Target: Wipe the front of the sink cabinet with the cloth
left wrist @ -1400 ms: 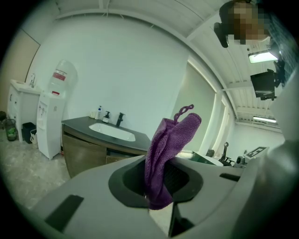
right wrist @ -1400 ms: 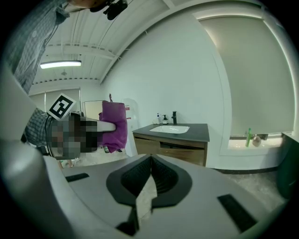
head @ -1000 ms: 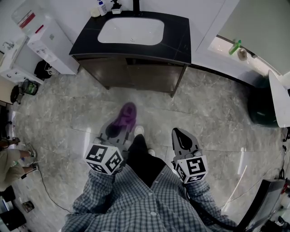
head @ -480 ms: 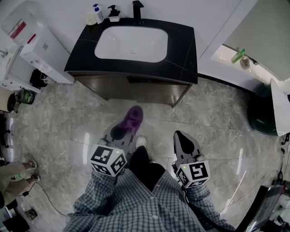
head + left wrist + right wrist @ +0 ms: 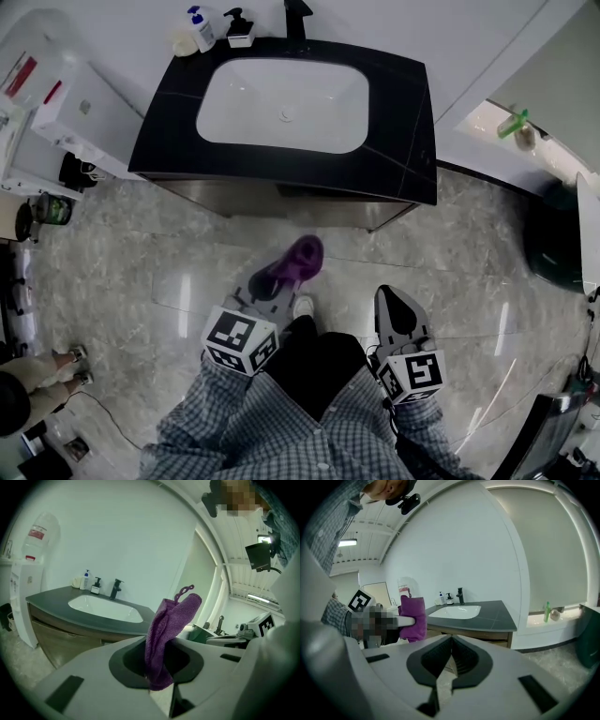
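Grey marble floor tiles (image 5: 131,272) gleam underfoot, and closest to me a person in a checked shirt (image 5: 281,431) stands holding both tools low in front of the body. On the left side, the left gripper (image 5: 272,286) has its jaws clamped on a purple cloth (image 5: 298,261), which sticks up out of them in a folded bunch with a small hanging loop at its top. Just beside it, the right gripper (image 5: 401,314) has its jaws pressed together with nothing between them. Neither tool touches any furniture; both hang over the floor, a little short of the sink cabinet (image 5: 309,202), whose brown front faces the person, with the cloth apart from it. Above that front lies a black worktop (image 5: 403,122) with a white basin (image 5: 281,94) set into it. At its far edge stand a dark tap (image 5: 298,17) and, to the left of the tap, a pump bottle (image 5: 239,28) and a white bottle (image 5: 202,28). A white dispenser (image 5: 75,112) stands left of the cabinet, and a green bottle (image 5: 514,124) rests on a ledge off to the right.
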Motion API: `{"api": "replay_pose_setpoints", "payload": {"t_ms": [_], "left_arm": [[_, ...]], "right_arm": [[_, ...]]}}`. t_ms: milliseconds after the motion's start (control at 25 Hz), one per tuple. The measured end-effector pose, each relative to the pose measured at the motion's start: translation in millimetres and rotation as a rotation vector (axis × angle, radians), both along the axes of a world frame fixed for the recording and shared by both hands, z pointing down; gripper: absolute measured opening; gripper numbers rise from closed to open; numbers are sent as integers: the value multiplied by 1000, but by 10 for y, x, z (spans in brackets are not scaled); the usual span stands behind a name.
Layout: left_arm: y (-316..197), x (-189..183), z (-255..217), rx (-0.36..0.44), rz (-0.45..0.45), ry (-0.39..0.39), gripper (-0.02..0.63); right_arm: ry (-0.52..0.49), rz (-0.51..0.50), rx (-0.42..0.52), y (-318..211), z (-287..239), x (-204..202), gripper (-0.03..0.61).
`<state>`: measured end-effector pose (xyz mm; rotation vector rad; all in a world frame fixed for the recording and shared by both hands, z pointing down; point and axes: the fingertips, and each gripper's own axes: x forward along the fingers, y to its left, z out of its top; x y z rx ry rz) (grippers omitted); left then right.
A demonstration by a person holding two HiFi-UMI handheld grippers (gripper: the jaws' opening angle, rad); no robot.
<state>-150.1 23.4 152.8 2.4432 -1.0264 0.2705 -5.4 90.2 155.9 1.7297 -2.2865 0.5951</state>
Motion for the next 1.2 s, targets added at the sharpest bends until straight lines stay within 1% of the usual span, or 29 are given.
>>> {"api": "replay_pose_setpoints", "payload": {"t_ms": [120,280,400,560,640,840,920,1040,1200], "left_arm": [[-106,26,182,-38,13,-2,69],[-183,229,450,-51,104,-38,69],[-284,370,660,-33,148,-84,69],[-509,643,1003,16,161,-151,69],[-597,824,1182,22,166,-159,69],[-614,1355,1559,-17,215,-119,69],[-588,1578,1671,-41,238,-81,69],[-576,1862,1821,-73,245,-25,69],[-623,2182,1987,-78,260,-9,69]], "right_arm": [[-7,3,-9,-151,109,-15,18],[5,-47,-7,-267,257,7,18],[0,-51,-22,-290,408,73,18],[-21,-28,-59,-311,727,248,18],[-36,-22,-77,-312,903,342,18],[-51,-24,-118,-272,1266,587,18],[-60,-12,-117,-280,1369,687,18],[-72,11,-116,-296,1464,825,18],[-94,42,-112,-313,1518,962,18]]}}
